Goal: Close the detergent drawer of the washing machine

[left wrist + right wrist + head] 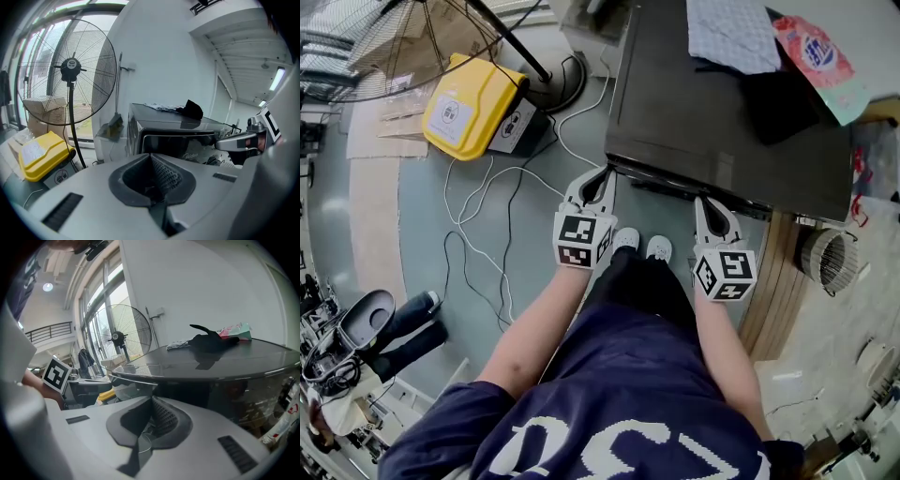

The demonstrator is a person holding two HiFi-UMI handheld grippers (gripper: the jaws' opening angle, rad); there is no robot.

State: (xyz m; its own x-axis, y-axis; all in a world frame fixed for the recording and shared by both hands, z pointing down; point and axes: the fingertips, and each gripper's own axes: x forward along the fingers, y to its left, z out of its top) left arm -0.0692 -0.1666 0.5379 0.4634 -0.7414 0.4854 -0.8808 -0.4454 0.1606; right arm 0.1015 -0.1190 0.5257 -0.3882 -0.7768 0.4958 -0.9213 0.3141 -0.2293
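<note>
Counted:
- One washing machine (712,122), dark-topped, upper right of frame.
- Two grippers: left gripper (602,178), right gripper (705,202).
- Two marker cubes (581,241), one per gripper.
- One pedestal fan (70,65), upper left.
- One yellow case (473,105), upper left.
- Two white shoes (626,239), centre.
- On the machine top: one patterned cloth (731,33), one black cloth (211,341), one detergent pouch (820,61).

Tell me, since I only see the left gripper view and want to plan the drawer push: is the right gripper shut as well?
Observer: Yes; the right gripper has its jaws together, nothing between them.
Operator: Where are both grippers relative to the machine?
Observer: In the head view, the left gripper and the right one sit side by side, tips at the washing machine front top edge.
Operator: Anything on top hidden from me?
Observer: A pink packet at the far right corner.
</note>
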